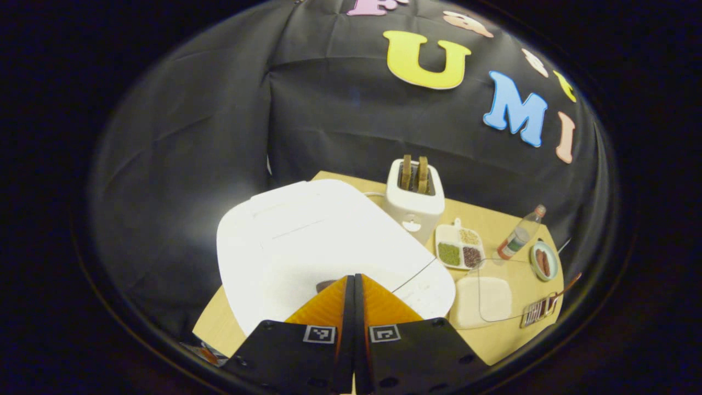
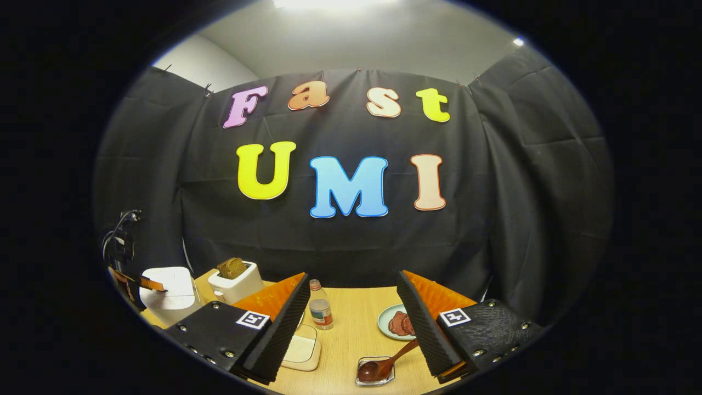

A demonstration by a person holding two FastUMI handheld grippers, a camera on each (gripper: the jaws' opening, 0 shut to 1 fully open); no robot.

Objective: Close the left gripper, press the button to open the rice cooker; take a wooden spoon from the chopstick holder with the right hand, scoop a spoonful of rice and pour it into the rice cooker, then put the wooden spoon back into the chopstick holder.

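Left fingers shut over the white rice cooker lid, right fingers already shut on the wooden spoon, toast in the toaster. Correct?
Not quite. In the right gripper view the right gripper is open with nothing between its fingers; the brown wooden spoon lies in the clear holder on the table, ungrasped. The rest holds: the left gripper view shows the left gripper shut over the white rice cooker lid, and toast in the white toaster.

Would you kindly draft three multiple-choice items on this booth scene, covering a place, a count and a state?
1. Where do the left gripper fingertips rest?
A. on the white rice cooker
B. on the clear plastic bottle
C. on the toaster

2. How many bread slices stand in the white toaster?
A. one
B. two
C. four

3. How do the right gripper fingers stand?
A. shut
B. wide apart
C. clamping the wooden spoon

Key: A, tips meet on the cooker's closed lid; B, two brown slices protrude; B, bottle and table show between them.
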